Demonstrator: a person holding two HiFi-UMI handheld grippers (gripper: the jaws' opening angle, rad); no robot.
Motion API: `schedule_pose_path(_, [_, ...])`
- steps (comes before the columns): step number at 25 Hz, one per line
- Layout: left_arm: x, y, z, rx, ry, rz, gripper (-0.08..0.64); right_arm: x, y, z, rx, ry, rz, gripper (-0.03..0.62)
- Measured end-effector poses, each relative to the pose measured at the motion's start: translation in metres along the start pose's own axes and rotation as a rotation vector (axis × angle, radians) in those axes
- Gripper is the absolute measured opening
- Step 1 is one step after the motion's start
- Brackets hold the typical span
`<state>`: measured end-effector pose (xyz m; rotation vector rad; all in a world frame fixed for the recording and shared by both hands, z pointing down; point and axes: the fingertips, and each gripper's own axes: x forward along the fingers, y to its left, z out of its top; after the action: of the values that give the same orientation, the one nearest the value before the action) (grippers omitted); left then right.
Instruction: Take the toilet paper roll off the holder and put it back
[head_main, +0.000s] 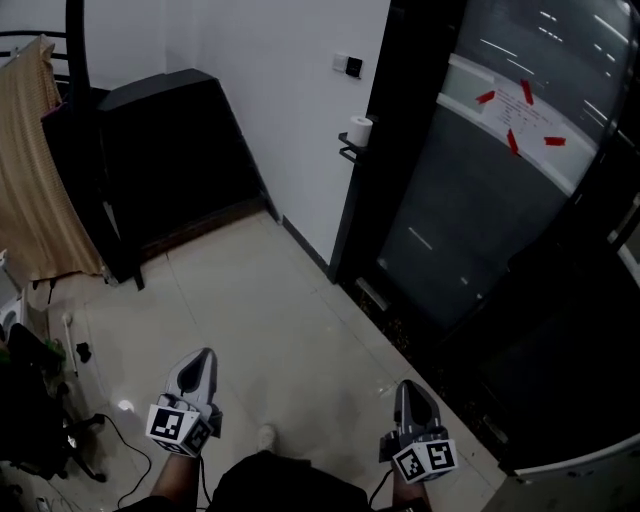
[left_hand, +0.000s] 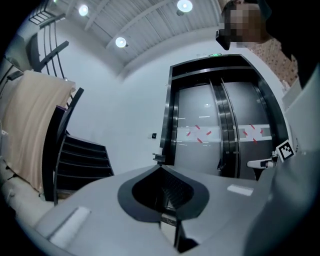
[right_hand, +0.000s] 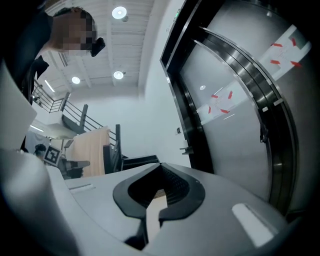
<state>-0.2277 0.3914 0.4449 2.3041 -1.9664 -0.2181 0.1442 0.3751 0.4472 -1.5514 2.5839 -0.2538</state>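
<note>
The white toilet paper roll (head_main: 360, 131) sits on a small black holder (head_main: 348, 150) fixed to the white wall, beside the dark door frame. Both grippers hang low and near me, far from the roll. My left gripper (head_main: 205, 356) points forward over the tiled floor, jaws together with nothing between them. My right gripper (head_main: 405, 386) does the same, also shut and empty. In the left gripper view the holder (left_hand: 159, 158) is a small far-off shape just above the closed jaw tips (left_hand: 161, 168). In the right gripper view the holder (right_hand: 186, 149) shows small against the wall.
A curved dark glass door (head_main: 500, 190) with red tape marks fills the right. A black staircase block (head_main: 170, 150) stands at the back left, with a beige cloth (head_main: 35, 170) hung beside it. A wall switch (head_main: 348, 66) is above the roll. Cables and a chair base (head_main: 75, 440) lie lower left.
</note>
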Motion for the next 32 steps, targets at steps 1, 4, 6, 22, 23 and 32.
schedule_pose_path(1, [0.014, 0.006, 0.004, 0.012, -0.005, -0.017, 0.002, 0.011, -0.001, 0.003, -0.007, -0.005, -0.010, 0.014])
schedule_pose_path(4, [0.054, 0.025, 0.016, 0.041, -0.008, -0.057, 0.002, 0.048, -0.002, 0.009, -0.019, -0.020, -0.036, 0.014])
schedule_pose_path(6, [0.076, 0.038, 0.019, 0.049, 0.003, -0.079, 0.002, 0.071, 0.001, 0.009, -0.022, -0.026, -0.051, 0.014])
schedule_pose_path(22, [0.223, 0.089, 0.007, 0.151, 0.011, -0.139, 0.002, 0.235, -0.019, 0.003, -0.053, 0.002, 0.025, 0.014])
schedule_pose_path(23, [0.233, 0.090, 0.005, 0.154, 0.009, -0.129, 0.002, 0.246, -0.028, 0.002, -0.050, 0.000, 0.032, 0.014])
schedule_pose_path(32, [0.344, 0.062, 0.017, 0.108, -0.011, -0.116, 0.002, 0.351, -0.109, 0.033, -0.015, -0.084, 0.076, 0.014])
